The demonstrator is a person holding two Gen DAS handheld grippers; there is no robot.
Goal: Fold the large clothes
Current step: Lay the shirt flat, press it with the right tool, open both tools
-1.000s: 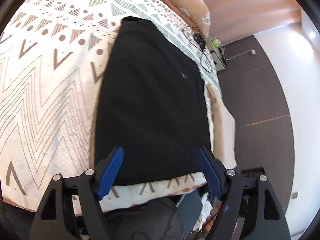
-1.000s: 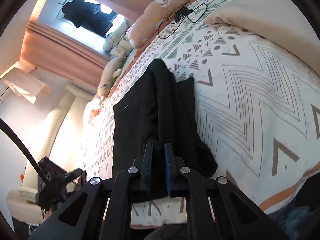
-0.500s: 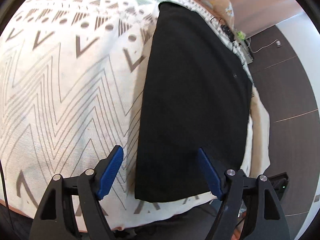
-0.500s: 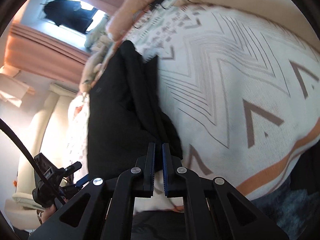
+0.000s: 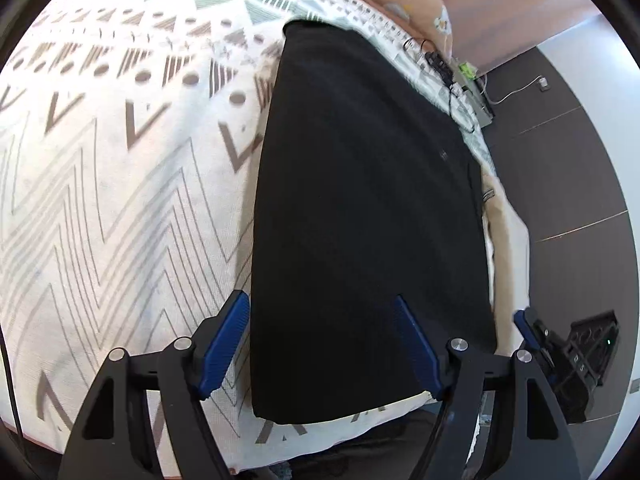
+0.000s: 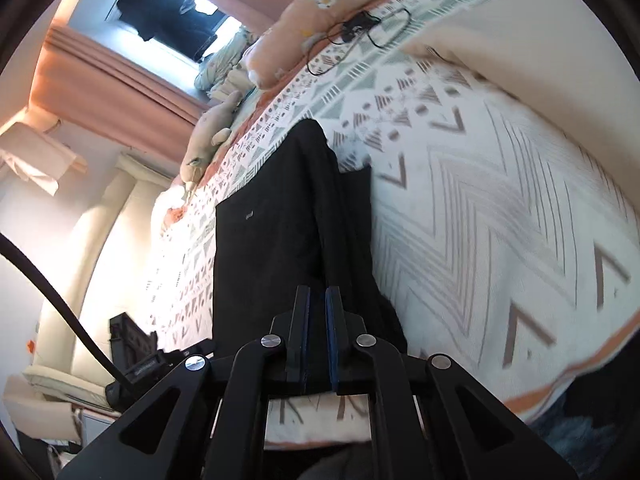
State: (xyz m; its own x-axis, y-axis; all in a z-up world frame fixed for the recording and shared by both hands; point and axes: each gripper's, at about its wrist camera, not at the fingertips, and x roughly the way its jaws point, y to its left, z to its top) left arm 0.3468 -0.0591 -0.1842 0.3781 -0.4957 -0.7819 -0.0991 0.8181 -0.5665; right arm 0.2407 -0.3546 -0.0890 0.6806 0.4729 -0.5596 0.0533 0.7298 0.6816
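Left hand-held gripper [image 5: 322, 344] gapes above black garment [image 5: 368, 216], seemingly untouched.

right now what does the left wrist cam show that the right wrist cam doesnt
Only the left wrist view shows the dark floor beside the bed, and its own left tongs open over the garment.

Only the right wrist view shows the window, pink curtain, a plush toy and the raised fold held between the right tongs, whose jaws are opening.

Both show the black garment on the patterned bedspread.
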